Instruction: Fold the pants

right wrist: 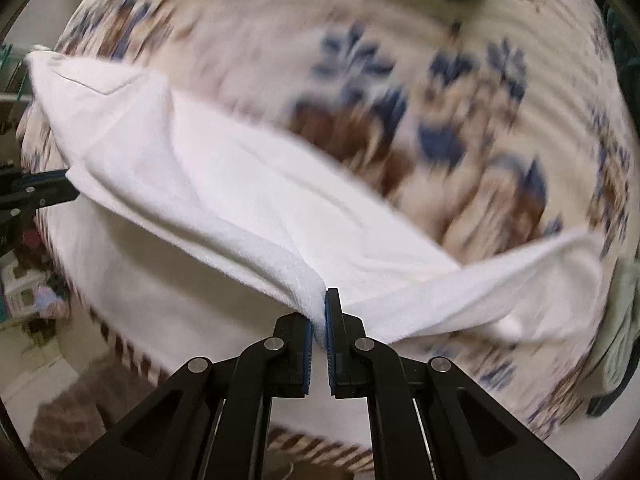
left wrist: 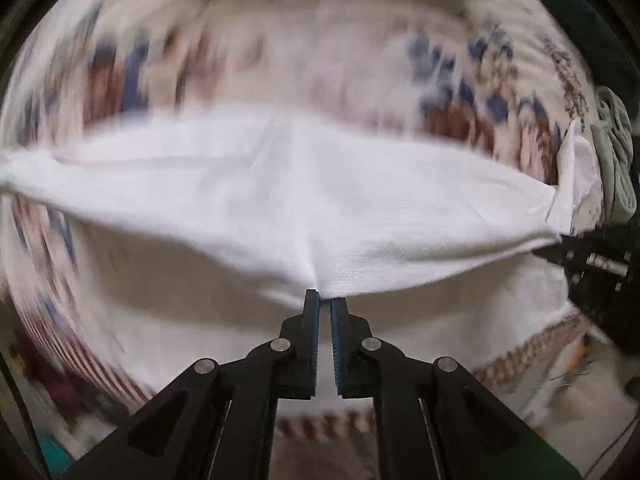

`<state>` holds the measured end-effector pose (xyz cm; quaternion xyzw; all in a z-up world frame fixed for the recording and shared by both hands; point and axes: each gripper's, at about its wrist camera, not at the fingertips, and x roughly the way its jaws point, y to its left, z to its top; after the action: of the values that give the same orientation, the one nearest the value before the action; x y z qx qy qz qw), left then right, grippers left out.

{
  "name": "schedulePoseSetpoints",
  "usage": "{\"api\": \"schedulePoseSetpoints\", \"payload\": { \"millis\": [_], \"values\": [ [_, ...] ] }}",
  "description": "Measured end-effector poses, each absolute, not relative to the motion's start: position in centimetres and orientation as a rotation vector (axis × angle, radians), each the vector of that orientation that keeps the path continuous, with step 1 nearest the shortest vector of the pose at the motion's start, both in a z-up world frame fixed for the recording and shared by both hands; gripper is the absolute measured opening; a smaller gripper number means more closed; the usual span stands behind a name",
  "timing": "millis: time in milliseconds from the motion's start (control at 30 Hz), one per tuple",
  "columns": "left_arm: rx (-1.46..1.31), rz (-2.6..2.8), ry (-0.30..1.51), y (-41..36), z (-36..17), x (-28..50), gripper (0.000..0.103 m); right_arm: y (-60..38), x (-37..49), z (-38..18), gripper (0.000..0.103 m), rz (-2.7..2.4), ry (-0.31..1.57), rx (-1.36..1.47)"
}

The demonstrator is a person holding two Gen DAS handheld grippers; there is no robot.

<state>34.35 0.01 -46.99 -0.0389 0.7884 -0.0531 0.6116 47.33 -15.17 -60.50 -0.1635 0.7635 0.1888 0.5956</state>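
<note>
The white pants (left wrist: 304, 192) hang stretched in the air above a floral bedspread (left wrist: 360, 56). My left gripper (left wrist: 325, 300) is shut on the pants' lower edge. The right gripper (left wrist: 592, 256) shows at the right edge of the left wrist view, holding the far end of the cloth. In the right wrist view my right gripper (right wrist: 323, 300) is shut on a thick folded edge of the pants (right wrist: 240, 200). The left gripper (right wrist: 36, 192) shows at the left, at the other end. The background is blurred by motion.
The bedspread (right wrist: 440, 100) with blue and brown flowers covers the bed below. A pale green garment (left wrist: 616, 152) lies at the right. A dark green cloth (left wrist: 592, 20) lies at the far top right. Floor clutter (right wrist: 28, 292) shows beyond the bed's edge.
</note>
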Motion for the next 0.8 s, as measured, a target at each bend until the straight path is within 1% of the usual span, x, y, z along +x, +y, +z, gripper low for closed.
{"api": "schedulePoseSetpoints", "payload": {
  "millis": [100,133,200,267,333,400,500,533,567,600,633,667,700,733,767,800],
  "values": [
    [-0.064,-0.083,1.876,-0.7,-50.1,29.8,0.004,-15.7,41.9,-61.4,0.006,0.428,1.821,-0.375],
    [-0.073,-0.078,1.919,-1.0,-52.0,28.2,0.004,-15.9,41.0,-62.1,0.006,0.422,1.835,-0.371],
    [-0.077,-0.054,1.960,-0.6,-53.9,26.4,0.004,-16.2,38.3,-63.8,0.006,0.400,1.864,-0.370],
    [-0.075,-0.031,1.975,-0.3,-55.7,25.5,0.004,-16.1,37.8,-65.4,0.007,0.373,1.876,-0.361],
    [-0.055,-0.021,1.959,-0.4,-56.1,25.8,0.004,-16.4,37.4,-66.8,0.007,0.348,1.892,-0.332],
    [-0.028,-0.027,1.927,-0.5,-55.4,26.2,0.004,-17.1,37.9,-67.5,0.009,0.307,1.908,-0.272],
    [0.055,-0.028,1.857,-1.6,-53.7,27.5,0.005,-17.8,38.7,-67.1,0.012,0.275,1.941,-0.206],
    [0.090,-0.019,1.834,-2.1,-52.5,28.0,0.006,-18.2,39.0,-66.5,0.019,0.271,1.940,-0.187],
    [0.098,-0.014,1.819,-2.4,-51.8,28.4,0.009,-18.6,39.4,-65.9,0.041,0.269,1.936,-0.170],
    [0.104,0.001,1.799,-2.5,-50.8,28.8,0.012,-19.1,39.8,-64.9,0.058,0.263,1.930,-0.148],
    [0.117,0.037,1.767,-2.4,-49.3,29.3,0.019,-19.6,40.2,-64.1,0.090,0.265,1.924,-0.119],
    [0.117,0.052,1.738,-2.2,-48.3,29.8,0.025,-20.2,40.5,-63.0,0.094,0.275,1.917,-0.076],
    [0.114,0.065,1.709,-2.0,-47.1,30.4,0.029,-20.8,40.7,-61.9,0.094,0.279,1.908,-0.038],
    [0.102,0.073,1.688,-2.0,-46.3,30.8,0.042,-21.5,41.1,-60.7,0.094,0.269,1.892,-0.007],
    [0.091,0.080,1.671,-1.9,-45.8,31.3,0.065,-22.6,41.7,-59.2,0.094,0.244,1.864,0.031],
    [0.082,0.094,1.650,-2.2,-45.5,31.9,0.077,-23.6,42.4,-58.1,0.094,0.214,1.837,0.072]
  ]
}}
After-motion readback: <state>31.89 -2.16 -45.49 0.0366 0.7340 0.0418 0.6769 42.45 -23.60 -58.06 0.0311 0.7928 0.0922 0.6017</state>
